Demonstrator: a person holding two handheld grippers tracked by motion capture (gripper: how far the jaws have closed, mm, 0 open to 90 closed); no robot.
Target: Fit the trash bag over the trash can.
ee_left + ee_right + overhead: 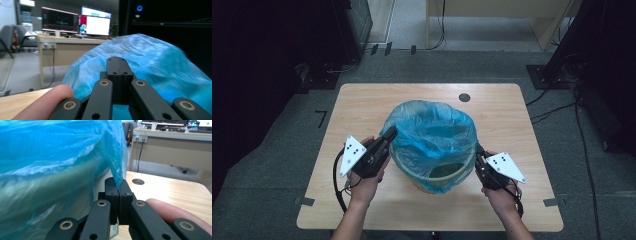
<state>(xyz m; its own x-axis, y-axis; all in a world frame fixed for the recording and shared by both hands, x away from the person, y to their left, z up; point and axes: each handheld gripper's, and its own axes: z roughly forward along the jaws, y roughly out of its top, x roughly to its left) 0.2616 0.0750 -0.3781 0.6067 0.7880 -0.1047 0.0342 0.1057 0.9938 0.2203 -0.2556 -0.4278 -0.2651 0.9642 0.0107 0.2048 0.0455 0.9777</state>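
While both grippers are flanking the bin (447, 181), its blue bag (432, 127) is billowing.
Right gripper (480, 159) fingers are pinching the bag; left gripper (390, 134) fingers are sitting closed against it.

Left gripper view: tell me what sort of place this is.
Probably an office or lab workspace. Lit monitors stand on a long desk, a chair sits at the far left, and cables run over the grey carpet around the wooden table.

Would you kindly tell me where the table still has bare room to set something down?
The table is bare along its far edge around the round hole and at both near corners. The middle is crowded by the bin with its blue bag.
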